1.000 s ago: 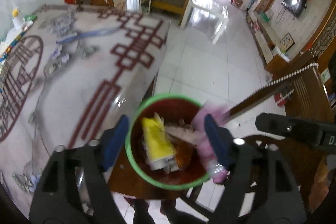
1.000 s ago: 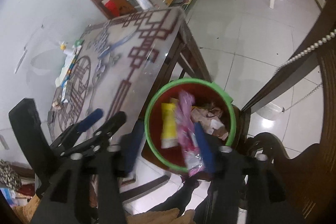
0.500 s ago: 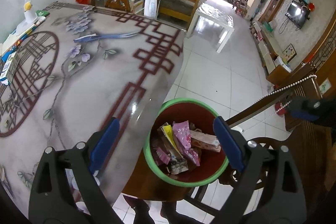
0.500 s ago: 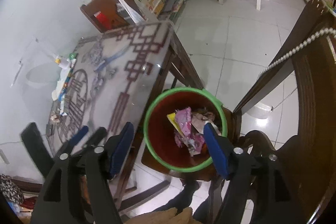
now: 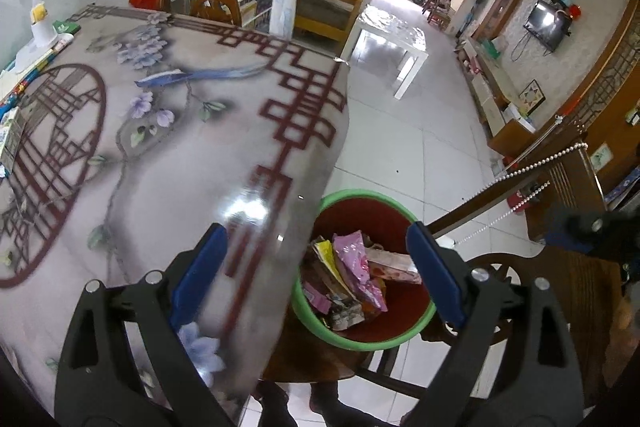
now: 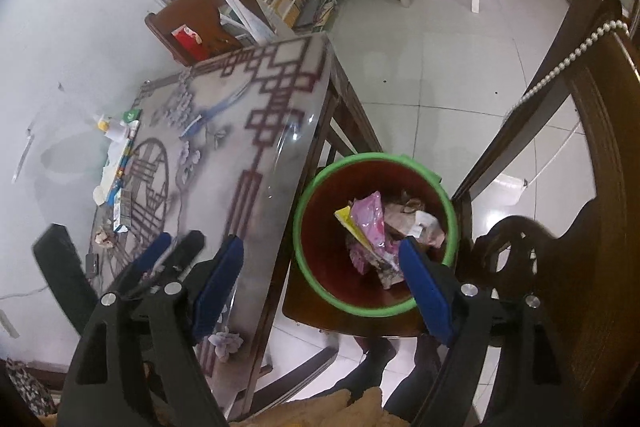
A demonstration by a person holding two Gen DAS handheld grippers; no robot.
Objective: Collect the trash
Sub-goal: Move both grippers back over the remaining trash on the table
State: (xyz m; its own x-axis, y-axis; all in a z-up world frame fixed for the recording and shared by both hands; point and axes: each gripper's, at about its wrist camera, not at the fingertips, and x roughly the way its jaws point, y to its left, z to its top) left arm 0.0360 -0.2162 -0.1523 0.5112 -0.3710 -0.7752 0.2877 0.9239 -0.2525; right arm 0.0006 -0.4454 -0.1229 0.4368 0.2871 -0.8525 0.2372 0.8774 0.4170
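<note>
A red bin with a green rim stands on a wooden chair seat beside the table. It holds several wrappers, a pink one on top and a yellow one beside it. My left gripper is open and empty above the table edge and the bin. My right gripper is open and empty above the bin. The left gripper also shows in the right wrist view.
The glass-topped table with a red lattice pattern is on the left; boxes and paper lie at its far side. A dark wooden chair back with a bead string stands right. Tiled floor lies beyond.
The pink wrapper left my right gripper and fell into the bin. Both grippers have risen and pulled back, the left one shifting over the table edge.
</note>
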